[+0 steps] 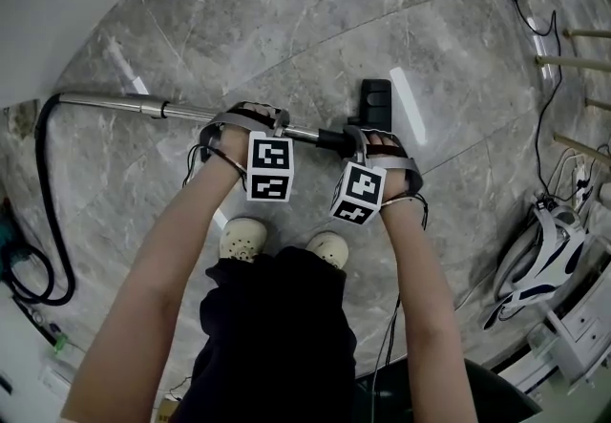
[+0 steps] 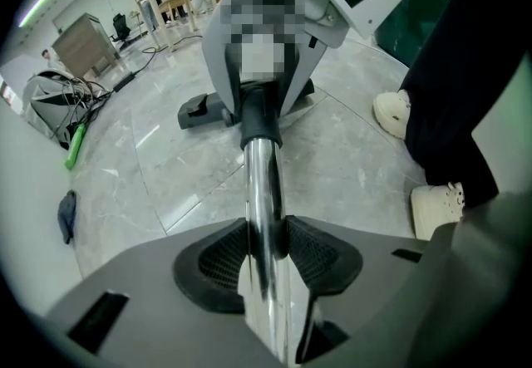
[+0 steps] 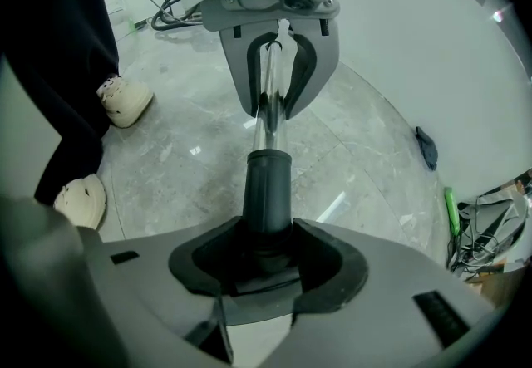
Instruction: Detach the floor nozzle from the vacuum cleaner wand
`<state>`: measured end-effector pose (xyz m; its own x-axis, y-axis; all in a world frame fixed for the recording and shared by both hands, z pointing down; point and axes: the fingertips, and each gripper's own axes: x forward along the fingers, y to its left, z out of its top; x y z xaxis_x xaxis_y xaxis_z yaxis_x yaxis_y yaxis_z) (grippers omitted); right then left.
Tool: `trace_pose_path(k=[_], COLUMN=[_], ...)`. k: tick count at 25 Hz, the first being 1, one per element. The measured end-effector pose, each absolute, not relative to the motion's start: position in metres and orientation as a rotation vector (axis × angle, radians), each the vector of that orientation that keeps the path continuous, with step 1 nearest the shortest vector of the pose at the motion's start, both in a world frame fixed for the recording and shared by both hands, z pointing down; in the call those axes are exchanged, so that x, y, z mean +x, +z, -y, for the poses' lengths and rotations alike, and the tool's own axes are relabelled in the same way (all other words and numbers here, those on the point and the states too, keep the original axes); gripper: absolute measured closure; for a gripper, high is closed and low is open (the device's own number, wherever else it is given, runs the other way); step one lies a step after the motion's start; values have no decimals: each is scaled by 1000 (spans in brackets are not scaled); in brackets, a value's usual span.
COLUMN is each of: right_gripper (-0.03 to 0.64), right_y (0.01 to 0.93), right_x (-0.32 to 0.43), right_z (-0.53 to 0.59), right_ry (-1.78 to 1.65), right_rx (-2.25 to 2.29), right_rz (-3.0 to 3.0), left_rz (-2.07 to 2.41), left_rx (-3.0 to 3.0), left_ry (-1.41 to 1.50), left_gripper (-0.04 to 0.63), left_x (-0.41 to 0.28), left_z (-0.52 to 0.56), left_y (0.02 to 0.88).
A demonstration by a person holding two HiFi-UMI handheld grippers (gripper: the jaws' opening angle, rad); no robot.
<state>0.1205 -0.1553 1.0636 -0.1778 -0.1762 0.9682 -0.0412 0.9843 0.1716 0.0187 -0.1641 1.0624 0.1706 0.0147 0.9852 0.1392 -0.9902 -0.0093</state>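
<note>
A chrome vacuum wand (image 1: 115, 105) lies level above the marble floor and ends in a black neck (image 1: 332, 137). That neck leads to the black floor nozzle (image 1: 374, 100), which rests on the floor. My left gripper (image 1: 250, 117) points down and is shut on the chrome tube (image 2: 264, 192), with both pads (image 2: 312, 252) pressed against it. To its right, my right gripper (image 1: 377, 137) is shut on the black neck (image 3: 267, 188). In the left gripper view the nozzle (image 2: 204, 111) shows beyond the right gripper. In the right gripper view the left gripper (image 3: 274, 96) clamps the tube ahead.
A black hose (image 1: 43, 206) loops on the floor at the left. The person's pale shoes (image 1: 244, 238) stand just below the wand. Cables (image 1: 549, 77) and a white-and-blue appliance (image 1: 539, 259) lie at the right. A green object (image 2: 76, 146) and a dark cloth (image 2: 66, 215) are on the floor.
</note>
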Motion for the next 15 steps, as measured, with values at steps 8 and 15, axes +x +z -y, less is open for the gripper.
trace_pose_path(k=[8, 15], right_gripper=[420, 422], right_y=[1072, 1048], right_x=[153, 358], right_z=[157, 181], right_ry=[-142, 149], right_rx=[125, 489], right_rz=[1651, 1338], left_rz=[218, -22], left_rx=[-2195, -1979], left_ry=[-2066, -2384], left_gripper=[437, 443], left_x=[-4, -163], left_z=[168, 205], left_y=[1069, 1066])
